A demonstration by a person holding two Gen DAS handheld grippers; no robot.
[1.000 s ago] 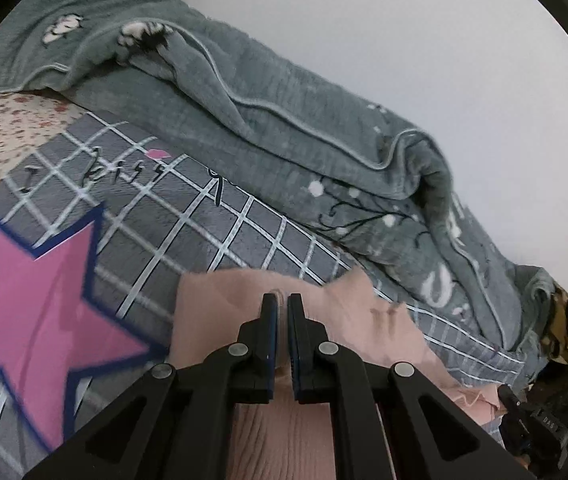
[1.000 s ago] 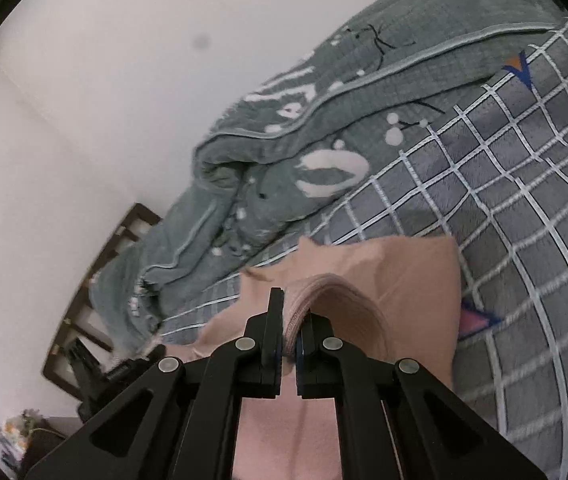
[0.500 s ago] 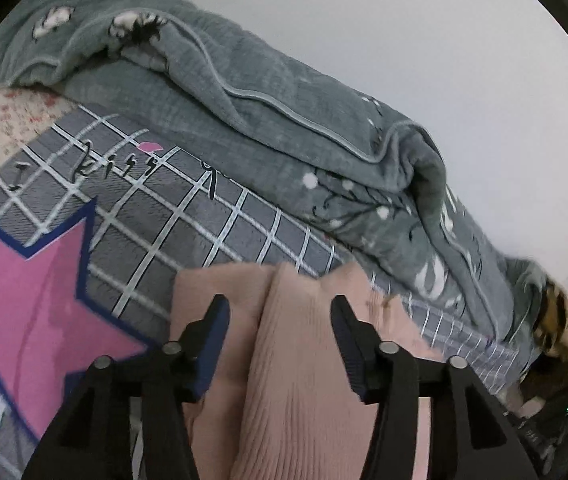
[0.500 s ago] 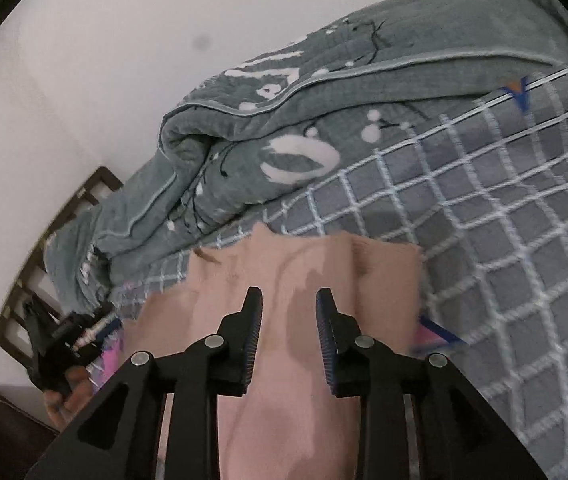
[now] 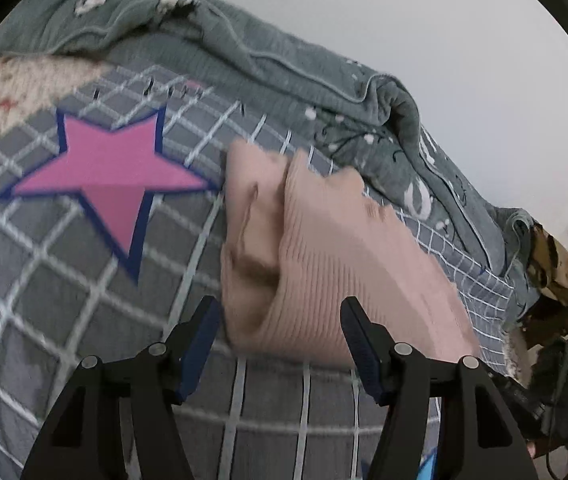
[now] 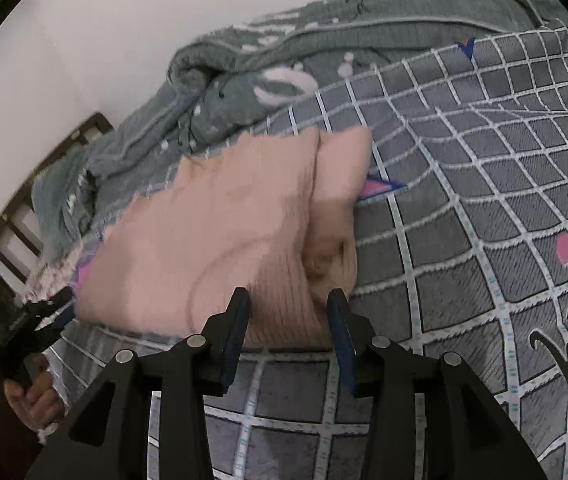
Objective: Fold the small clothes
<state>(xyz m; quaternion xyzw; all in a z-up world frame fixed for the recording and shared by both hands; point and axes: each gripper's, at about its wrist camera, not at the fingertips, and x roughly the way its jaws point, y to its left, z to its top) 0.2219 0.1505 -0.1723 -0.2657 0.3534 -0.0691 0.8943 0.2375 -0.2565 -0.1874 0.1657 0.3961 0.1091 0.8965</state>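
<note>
Both jaws stand wide and hold nothing; I see my left gripper [image 5: 280, 344] just short of the near edge of the pink knit [image 5: 323, 264], its fingers [image 5: 200, 340] over the grey checked sheet [image 5: 64, 280]; my right gripper [image 6: 289, 320] sits at the same near edge from the other side, the knit [image 6: 220, 240] showing between its fingers [image 6: 236, 320], though I cannot tell whether they touch it; the knit lies folded on the bed, a ribbed layer doubled over a smoother one; a pink star [image 5: 104, 176] is printed on the sheet beside it; a rumpled grey blanket [image 5: 284, 64] is heaped along the white wall [image 5: 423, 12] beyond; from the right view I make out the left gripper [image 6: 40, 316] and the hand [image 6: 32, 400] that holds it.
</note>
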